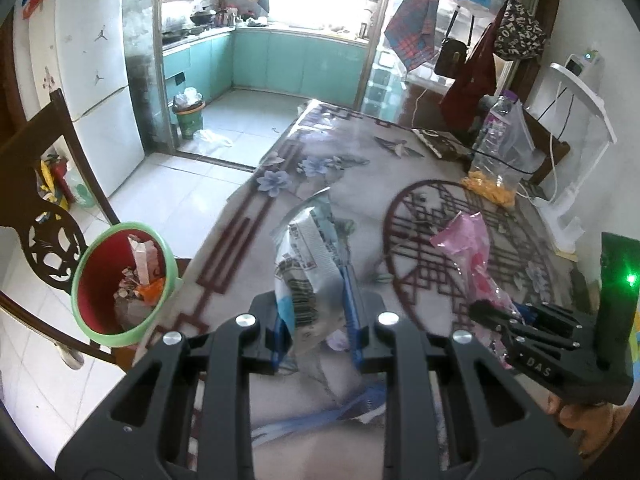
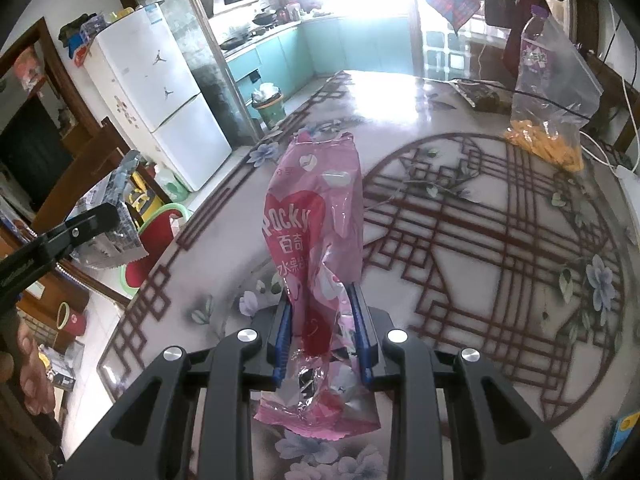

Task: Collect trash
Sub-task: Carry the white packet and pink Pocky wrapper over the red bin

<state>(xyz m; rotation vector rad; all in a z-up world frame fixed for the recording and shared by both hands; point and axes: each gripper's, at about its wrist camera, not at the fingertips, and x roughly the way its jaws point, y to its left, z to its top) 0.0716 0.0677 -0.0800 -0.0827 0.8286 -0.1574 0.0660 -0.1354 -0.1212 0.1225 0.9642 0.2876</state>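
My left gripper (image 1: 316,312) is shut on a white and blue snack wrapper (image 1: 308,264), held above the patterned table (image 1: 360,168). Left of the table's edge stands a red bin with a green rim (image 1: 120,280), part full of trash. My right gripper (image 2: 322,320) is shut on a pink Pocky wrapper (image 2: 316,216) that stands up between the blue pads (image 2: 285,320). In the left wrist view the right gripper (image 1: 500,316) and its pink wrapper (image 1: 468,240) hang at the right. The right wrist view catches the left gripper (image 2: 112,216) with its wrapper (image 2: 116,200) above the bin (image 2: 160,224).
A clear bag with yellow snacks (image 1: 492,184) and a plastic bottle (image 1: 496,120) stand at the table's far right. Beside the bin is a dark wooden chair (image 1: 48,240). A white fridge (image 1: 92,80) and a second bin (image 1: 188,114) lie beyond on the tiled floor.
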